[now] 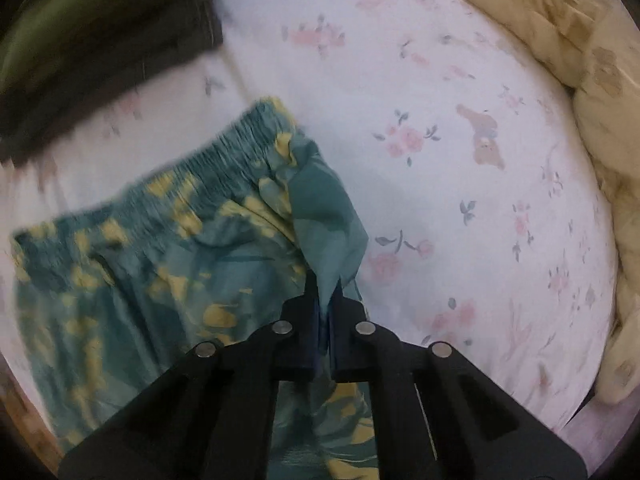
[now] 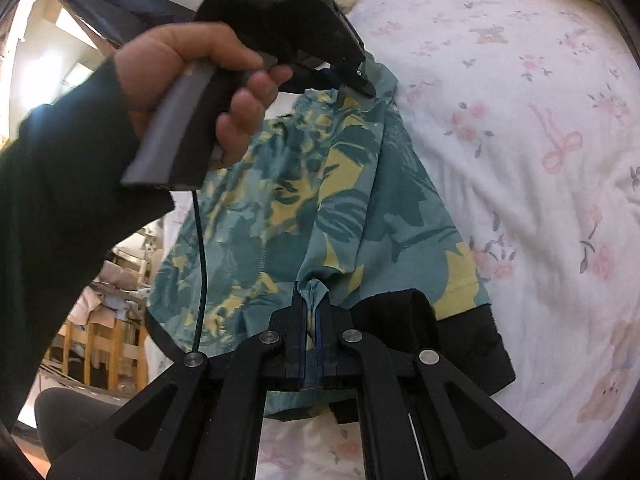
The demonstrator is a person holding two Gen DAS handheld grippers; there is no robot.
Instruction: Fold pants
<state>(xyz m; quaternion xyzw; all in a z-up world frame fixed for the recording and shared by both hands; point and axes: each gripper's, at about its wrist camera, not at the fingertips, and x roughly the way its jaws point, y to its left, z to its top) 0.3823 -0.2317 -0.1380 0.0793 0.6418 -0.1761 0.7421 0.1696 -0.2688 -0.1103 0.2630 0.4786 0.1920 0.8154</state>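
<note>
Left tongs (image 1: 326, 286) and right tongs (image 2: 311, 292) pinching pants (image 2: 304, 200), raised over bedsheet (image 2: 500, 160)

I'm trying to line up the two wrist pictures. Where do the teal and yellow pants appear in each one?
Left wrist view: the pants fill the lower left, a fold pinched in the left gripper.
Right wrist view: the pants hang mid-frame, pinched low by the right gripper, top edge held by the other gripper.
Shared landmark: the floral bedsheet on the right of both.
</note>
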